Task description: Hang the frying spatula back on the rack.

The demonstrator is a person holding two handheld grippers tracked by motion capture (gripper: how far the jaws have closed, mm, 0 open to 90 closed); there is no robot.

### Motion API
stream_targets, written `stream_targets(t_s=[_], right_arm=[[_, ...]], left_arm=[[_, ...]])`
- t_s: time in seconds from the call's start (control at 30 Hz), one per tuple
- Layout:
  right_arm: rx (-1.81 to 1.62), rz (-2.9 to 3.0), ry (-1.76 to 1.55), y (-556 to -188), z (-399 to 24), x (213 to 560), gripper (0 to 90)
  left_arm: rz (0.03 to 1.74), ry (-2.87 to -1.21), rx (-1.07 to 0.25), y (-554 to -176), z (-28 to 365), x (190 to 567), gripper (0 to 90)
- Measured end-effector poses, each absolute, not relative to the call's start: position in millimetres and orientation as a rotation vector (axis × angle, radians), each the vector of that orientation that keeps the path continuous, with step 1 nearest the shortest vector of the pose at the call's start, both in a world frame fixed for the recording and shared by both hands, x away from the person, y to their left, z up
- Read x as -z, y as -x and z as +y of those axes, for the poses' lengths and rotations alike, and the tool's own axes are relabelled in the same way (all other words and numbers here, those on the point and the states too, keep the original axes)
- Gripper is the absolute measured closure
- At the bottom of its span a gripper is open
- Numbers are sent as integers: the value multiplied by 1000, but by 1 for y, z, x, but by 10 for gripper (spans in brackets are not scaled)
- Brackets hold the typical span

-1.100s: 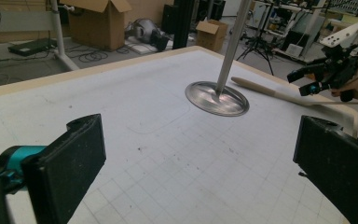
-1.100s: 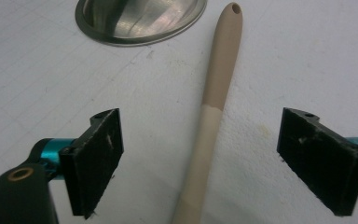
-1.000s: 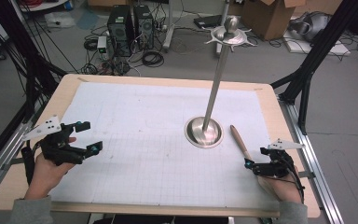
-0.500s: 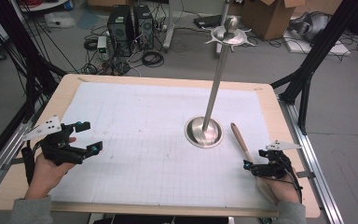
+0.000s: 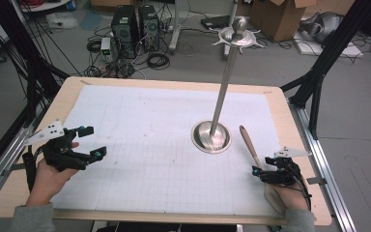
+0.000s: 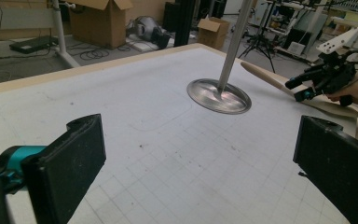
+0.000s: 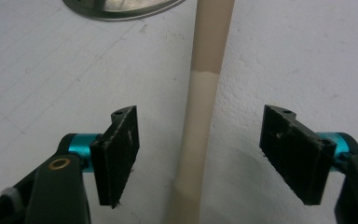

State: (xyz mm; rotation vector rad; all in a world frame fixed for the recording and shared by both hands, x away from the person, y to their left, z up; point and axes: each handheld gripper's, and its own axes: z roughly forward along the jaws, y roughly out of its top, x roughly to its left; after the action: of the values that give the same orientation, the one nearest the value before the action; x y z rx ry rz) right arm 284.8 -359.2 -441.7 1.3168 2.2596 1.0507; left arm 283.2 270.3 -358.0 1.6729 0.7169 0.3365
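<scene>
From the high view, a big wooden table (image 5: 67, 96) has a white grid mat (image 5: 145, 140) on it. A shiny metal stand (image 5: 211, 137) with a tall pole sits right of the middle. Just right of its round base lies a long spatula (image 5: 248, 145), pointing from far to near. The right gripper (image 5: 261, 172) is at the near right, down over the spatula's handle. The left gripper (image 5: 88, 140) is at the near left, well apart from everything, with its jaws wide and nothing in them.

In the left gripper view, its two black jaws stand far apart over the bare mat. Far off are the metal stand (image 6: 219, 95), the spatula (image 6: 270, 79) and the right gripper (image 6: 303, 88) on top of it.

In the right gripper view, the spatula's handle (image 7: 200, 112) runs straight up between the two jaws. The right gripper (image 7: 198, 144) has just been closing. There is a gap on each side of the handle, so the pads do not press it yet.
</scene>
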Motion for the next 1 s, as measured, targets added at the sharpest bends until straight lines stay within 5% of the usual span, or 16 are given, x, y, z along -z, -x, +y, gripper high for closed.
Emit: stream_targets(t_s=[0.53, 1.0], right_arm=[[-1040, 2255, -1281, -280, -358, 444, 518], [-1032, 2261, -1284, -280, -358, 445, 614]], left_arm=[[719, -1681, -334, -283, 269, 359, 27], [724, -1681, -333, -284, 269, 361, 27]])
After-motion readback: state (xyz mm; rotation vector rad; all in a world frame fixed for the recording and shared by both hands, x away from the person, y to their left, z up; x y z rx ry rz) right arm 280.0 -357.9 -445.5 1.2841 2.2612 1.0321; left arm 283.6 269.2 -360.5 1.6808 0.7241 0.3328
